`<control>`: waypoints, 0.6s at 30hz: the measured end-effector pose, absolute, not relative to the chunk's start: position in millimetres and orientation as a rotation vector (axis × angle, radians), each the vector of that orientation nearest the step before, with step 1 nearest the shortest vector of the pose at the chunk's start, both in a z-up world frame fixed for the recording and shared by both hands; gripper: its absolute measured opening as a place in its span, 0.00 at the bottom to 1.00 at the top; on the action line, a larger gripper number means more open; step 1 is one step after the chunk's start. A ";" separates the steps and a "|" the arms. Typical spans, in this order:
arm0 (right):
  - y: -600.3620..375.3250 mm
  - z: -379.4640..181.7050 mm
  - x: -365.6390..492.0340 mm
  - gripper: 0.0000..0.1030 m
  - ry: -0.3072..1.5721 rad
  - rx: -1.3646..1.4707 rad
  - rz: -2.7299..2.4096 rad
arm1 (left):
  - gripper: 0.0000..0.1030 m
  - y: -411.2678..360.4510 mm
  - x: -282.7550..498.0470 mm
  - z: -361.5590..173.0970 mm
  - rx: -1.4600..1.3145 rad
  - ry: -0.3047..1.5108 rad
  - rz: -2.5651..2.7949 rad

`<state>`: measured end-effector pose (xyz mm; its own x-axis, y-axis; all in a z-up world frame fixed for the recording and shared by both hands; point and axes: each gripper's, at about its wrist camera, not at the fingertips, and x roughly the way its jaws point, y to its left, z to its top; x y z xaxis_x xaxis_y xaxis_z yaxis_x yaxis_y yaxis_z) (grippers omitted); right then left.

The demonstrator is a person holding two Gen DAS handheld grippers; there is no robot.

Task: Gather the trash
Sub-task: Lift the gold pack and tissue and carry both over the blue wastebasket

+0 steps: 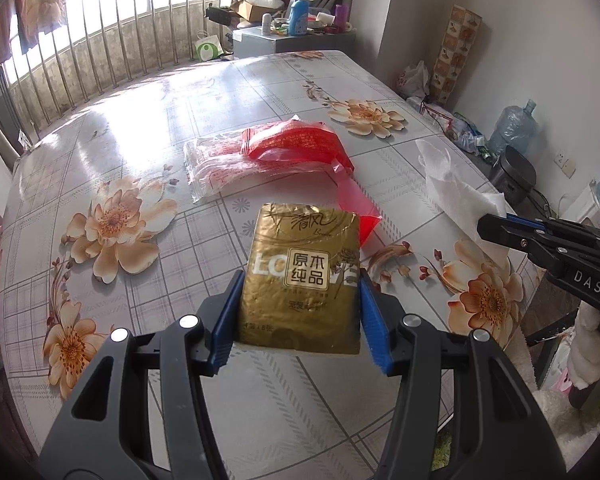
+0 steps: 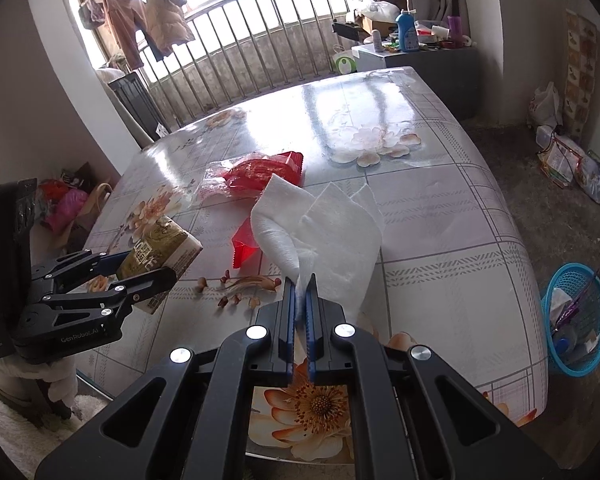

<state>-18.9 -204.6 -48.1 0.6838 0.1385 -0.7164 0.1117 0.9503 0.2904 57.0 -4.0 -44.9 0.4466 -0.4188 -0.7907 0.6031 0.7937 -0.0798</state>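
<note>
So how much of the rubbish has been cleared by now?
Some trash already sits in the blue basket on the floor. In hand: the left tongs grip a gold tissue pack, the right tongs pinch a white paper towel. Left: the red wrappers on the table.

wrist views angled down, sharing table [image 1: 204, 92]

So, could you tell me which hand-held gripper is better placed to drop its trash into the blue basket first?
Right hand-held gripper: its tissue hangs nearer the blue basket.
</note>
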 end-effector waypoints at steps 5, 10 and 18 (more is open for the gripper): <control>-209.9 -35.5 -27.9 0.05 0.781 0.323 -0.001 | 0.50 -0.9 49.5 -31.8 0.229 0.876 -0.639; -217.9 -24.4 -38.4 0.05 0.736 0.330 -0.020 | 0.50 -0.8 39.8 -18.6 0.245 0.839 -0.641; -238.7 -8.2 -60.2 0.05 0.649 0.353 -0.065 | 0.50 -16.1 28.8 1.4 0.281 0.786 -0.657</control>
<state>-60.2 -238.7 -8.2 0.7968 0.0506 -0.6021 0.1685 0.9384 0.3018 28.8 -16.1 1.4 0.5228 -0.4395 -0.7305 0.6405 0.7679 -0.0036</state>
